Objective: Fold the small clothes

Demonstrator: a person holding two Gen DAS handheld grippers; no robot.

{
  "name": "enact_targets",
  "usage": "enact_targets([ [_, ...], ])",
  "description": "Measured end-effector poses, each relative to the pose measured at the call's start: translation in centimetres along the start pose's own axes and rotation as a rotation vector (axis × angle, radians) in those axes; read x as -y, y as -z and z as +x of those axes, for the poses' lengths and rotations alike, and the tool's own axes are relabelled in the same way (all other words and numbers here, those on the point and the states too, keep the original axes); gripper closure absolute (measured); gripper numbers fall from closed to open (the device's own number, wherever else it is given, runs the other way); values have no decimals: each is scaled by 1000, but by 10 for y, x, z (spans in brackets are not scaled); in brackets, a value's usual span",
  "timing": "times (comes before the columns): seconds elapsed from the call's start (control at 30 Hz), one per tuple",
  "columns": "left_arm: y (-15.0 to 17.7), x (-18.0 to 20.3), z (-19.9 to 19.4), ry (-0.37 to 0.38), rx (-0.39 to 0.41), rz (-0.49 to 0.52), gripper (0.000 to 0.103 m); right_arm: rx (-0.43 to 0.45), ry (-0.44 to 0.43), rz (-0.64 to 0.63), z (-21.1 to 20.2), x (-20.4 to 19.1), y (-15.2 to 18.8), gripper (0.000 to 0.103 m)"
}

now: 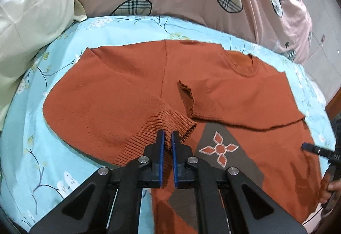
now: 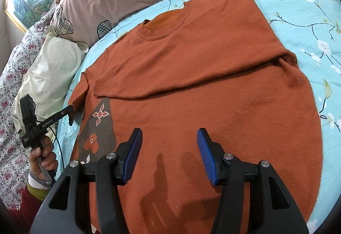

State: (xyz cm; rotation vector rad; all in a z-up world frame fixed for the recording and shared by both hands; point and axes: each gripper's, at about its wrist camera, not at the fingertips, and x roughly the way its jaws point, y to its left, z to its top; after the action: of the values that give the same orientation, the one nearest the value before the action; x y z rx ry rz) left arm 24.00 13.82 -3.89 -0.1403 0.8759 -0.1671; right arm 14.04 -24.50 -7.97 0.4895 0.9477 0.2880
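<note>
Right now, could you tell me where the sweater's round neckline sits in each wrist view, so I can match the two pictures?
Left wrist view: the neckline lies upper right of centre, beyond the left gripper, which is shut on a ribbed cuff.
Right wrist view: the neckline lies upper centre-left, far beyond the open right gripper.
Shared landmark: the brown flower patch.

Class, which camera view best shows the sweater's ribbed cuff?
The left wrist view: the ribbed cuff sits centre frame, pinched in the left gripper. The right wrist view shows it only small, at the far left gripper's tip.
</note>
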Motion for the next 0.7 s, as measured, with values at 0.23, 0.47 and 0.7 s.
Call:
enact_targets([
  [0.23,-21,23,-15,124,89,-44,99,4,-12,-3,1,0,-1,48],
  [0.47,-50,100,5,280,111,3,99,14,-31,-1,4,-1,-6,48],
  [0.7,-50,180,85,361,18,62,99,27,-14,29,10,11,-18,48],
])
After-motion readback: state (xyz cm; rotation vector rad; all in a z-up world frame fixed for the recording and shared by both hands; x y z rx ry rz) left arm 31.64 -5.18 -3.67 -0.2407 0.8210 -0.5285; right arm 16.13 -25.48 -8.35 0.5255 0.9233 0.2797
